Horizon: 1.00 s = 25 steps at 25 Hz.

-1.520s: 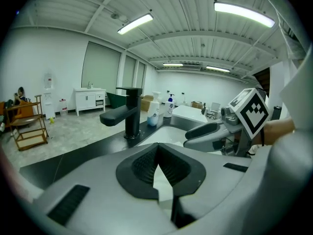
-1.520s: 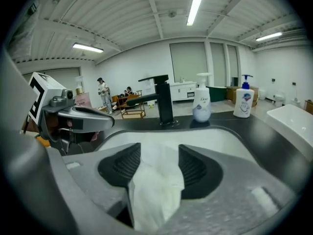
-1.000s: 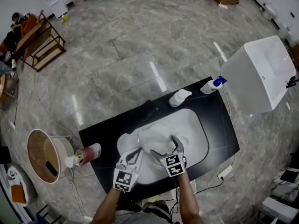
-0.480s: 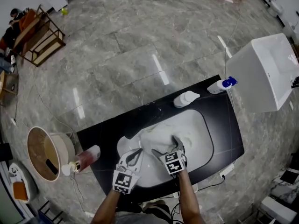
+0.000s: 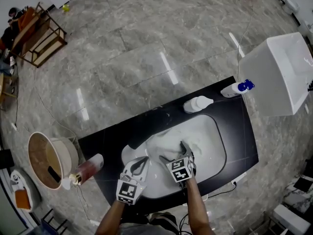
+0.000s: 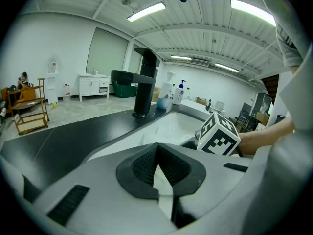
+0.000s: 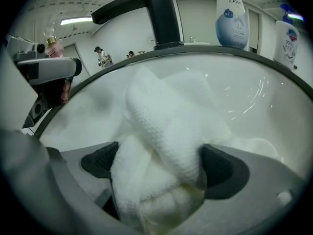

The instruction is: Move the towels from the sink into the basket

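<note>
Nearby stands a Dove bottle (image 7: 233, 14); right claw (image 7: 159, 166) grips white towel (image 7: 166, 111), left claw (image 6: 157, 168) closed.

A black counter (image 5: 230, 131) stands on a grey stone floor (image 5: 146, 43), with a white sink (image 5: 212, 146) set into it. White towels (image 5: 164, 143) lie heaped in the sink's left half. At the near edge, the right gripper (image 5: 172, 152) has its jaws spread around the near side of the heap. The left gripper (image 5: 140, 162) hangs just left of it over the sink's near left rim, jaws close together. A white bottle (image 5: 198, 103) and a blue-capped bottle (image 5: 237, 88) lie on the far side of the counter. A white bin (image 5: 281, 77) stands at the right. A round basket (image 5: 46, 160) stands at the left, with a pink bottle (image 5: 88, 168) near it.
</note>
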{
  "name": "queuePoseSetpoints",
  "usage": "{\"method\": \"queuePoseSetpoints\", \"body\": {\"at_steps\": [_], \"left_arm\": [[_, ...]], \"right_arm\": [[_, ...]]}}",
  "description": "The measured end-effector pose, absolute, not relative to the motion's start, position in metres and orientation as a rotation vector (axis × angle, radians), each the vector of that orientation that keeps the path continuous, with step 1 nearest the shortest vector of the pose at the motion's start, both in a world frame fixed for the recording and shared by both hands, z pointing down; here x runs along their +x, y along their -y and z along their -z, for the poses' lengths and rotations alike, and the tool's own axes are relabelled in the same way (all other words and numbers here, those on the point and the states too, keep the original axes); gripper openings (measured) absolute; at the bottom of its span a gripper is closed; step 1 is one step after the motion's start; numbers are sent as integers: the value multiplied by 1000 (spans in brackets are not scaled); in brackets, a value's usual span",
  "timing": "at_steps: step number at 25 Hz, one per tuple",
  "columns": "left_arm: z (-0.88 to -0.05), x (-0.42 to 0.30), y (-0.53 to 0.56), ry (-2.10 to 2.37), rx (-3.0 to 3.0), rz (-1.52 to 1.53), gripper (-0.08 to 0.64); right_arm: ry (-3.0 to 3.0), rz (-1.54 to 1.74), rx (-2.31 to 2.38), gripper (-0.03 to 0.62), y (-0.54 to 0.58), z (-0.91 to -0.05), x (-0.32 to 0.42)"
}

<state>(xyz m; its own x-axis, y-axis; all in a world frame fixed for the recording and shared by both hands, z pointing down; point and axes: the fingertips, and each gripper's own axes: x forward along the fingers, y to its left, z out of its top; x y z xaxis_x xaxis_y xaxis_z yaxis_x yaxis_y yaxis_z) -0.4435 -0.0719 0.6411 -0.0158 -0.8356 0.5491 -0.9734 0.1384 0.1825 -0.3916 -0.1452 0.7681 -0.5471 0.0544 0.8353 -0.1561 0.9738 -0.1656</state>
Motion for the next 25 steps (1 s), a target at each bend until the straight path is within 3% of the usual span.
{"method": "queuePoseSetpoints", "body": {"at_steps": [5, 16, 25], "left_arm": [[-640, -440, 76, 1882, 1745, -322, 15], [-636, -448, 70, 1916, 1727, -337, 15], [-617, -443, 64, 1941, 1751, -360, 15]], "right_arm": [[2136, -247, 93, 519, 150, -770, -389], [2127, -225, 192, 220, 165, -769, -382], [2157, -249, 218, 160, 168, -752, -380]]}}
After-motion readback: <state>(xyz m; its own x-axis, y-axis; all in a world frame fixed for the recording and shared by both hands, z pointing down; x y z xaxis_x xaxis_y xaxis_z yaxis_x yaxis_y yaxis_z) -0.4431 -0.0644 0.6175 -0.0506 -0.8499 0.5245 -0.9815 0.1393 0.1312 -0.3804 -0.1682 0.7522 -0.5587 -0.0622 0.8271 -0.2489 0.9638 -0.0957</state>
